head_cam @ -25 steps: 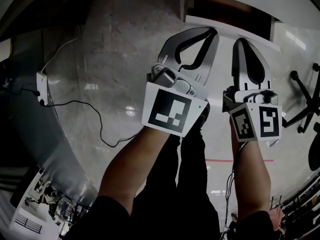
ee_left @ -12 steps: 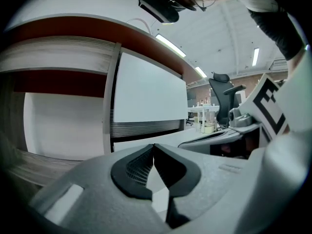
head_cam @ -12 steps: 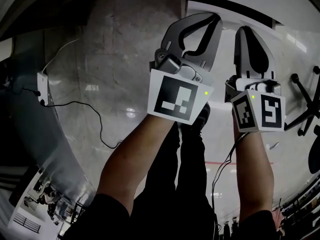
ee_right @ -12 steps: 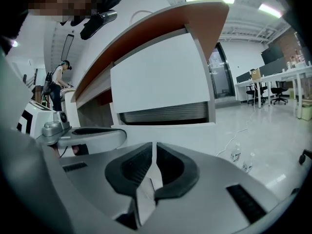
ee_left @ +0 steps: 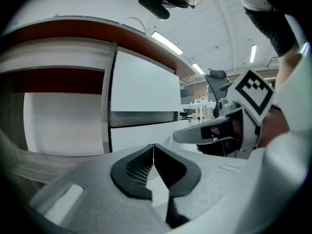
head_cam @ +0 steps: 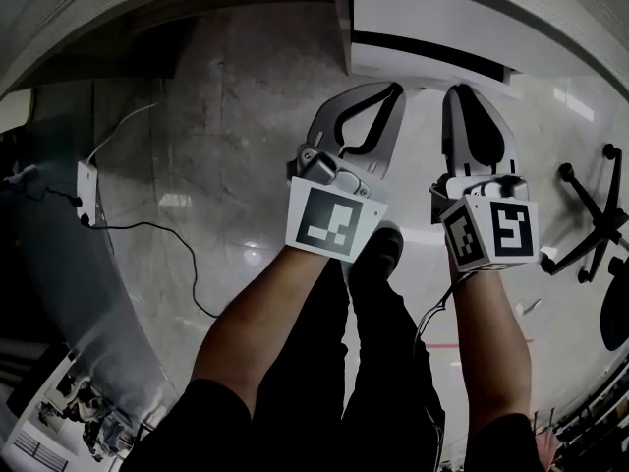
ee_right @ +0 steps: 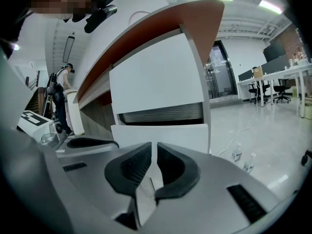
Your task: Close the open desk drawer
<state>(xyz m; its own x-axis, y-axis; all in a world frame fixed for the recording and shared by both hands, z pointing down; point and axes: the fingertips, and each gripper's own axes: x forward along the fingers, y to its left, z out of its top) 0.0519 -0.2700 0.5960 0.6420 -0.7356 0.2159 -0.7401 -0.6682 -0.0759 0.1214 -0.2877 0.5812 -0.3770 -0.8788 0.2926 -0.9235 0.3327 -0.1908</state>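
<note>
The left claw (ee_left: 154,147) has its tips pressed together with nothing between them. The right claw (ee_right: 154,147) is also closed and empty, with only a hairline slit between its pads. In the head view the left claw (head_cam: 396,88) and right claw (head_cam: 460,91) point forward side by side, close together.

Straight ahead of both sets of tips, about touching them, is the white front of the drawer (head_cam: 423,67). From the right claw the drawer (ee_right: 161,133) fills the space just beyond the jaws, with a dark slatted gap above it. It may be fully shut, but the views do not settle that. Above the claws runs the brown edge of the desk (ee_right: 146,28).

Behind and below the claws is the person's shoe (head_cam: 378,249) on the marble floor (head_cam: 226,146). A cable (head_cam: 147,229) trails far to the left, and a chair base (head_cam: 600,214) stands to the right.
</note>
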